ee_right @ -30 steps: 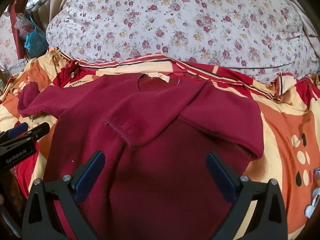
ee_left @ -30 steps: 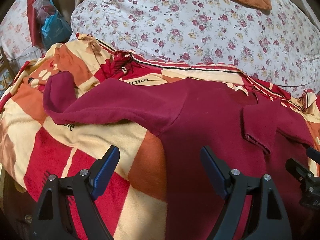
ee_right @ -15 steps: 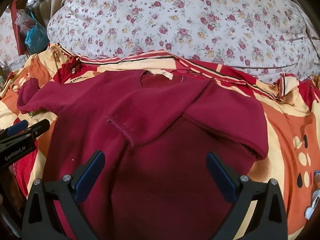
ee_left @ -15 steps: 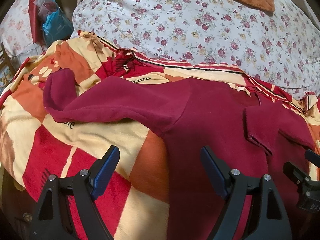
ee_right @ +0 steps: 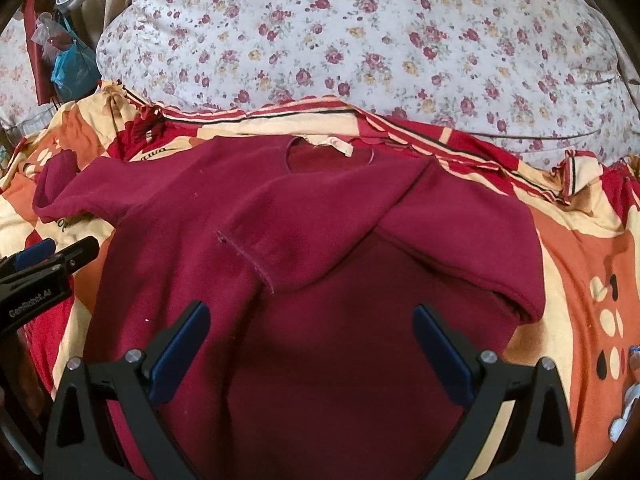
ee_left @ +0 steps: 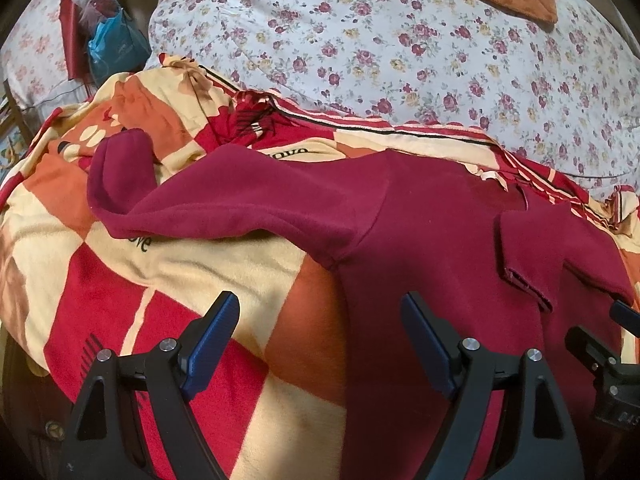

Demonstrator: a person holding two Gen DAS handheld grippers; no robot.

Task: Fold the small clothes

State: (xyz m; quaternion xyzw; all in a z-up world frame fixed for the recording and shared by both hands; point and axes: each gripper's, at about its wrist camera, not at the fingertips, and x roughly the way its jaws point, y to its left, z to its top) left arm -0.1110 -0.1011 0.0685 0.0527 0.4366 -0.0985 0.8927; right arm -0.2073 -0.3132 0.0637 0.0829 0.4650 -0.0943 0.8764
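Lengthwise, maroon sweater [ee_right: 320, 320] points collar [ee_right: 332, 152] toward floral pillow [ee_right: 360, 40].

**Two wrist views over one bed**

Each fisheye looks forward along its own jaws, low and close over the bed. The left view faces the maroon sweater's [ee_left: 432, 240] outstretched sleeve; the right view centres on its body [ee_right: 320, 320]. Both share sweater, blanket [ee_left: 224, 264] and floral pillow [ee_right: 360, 48].
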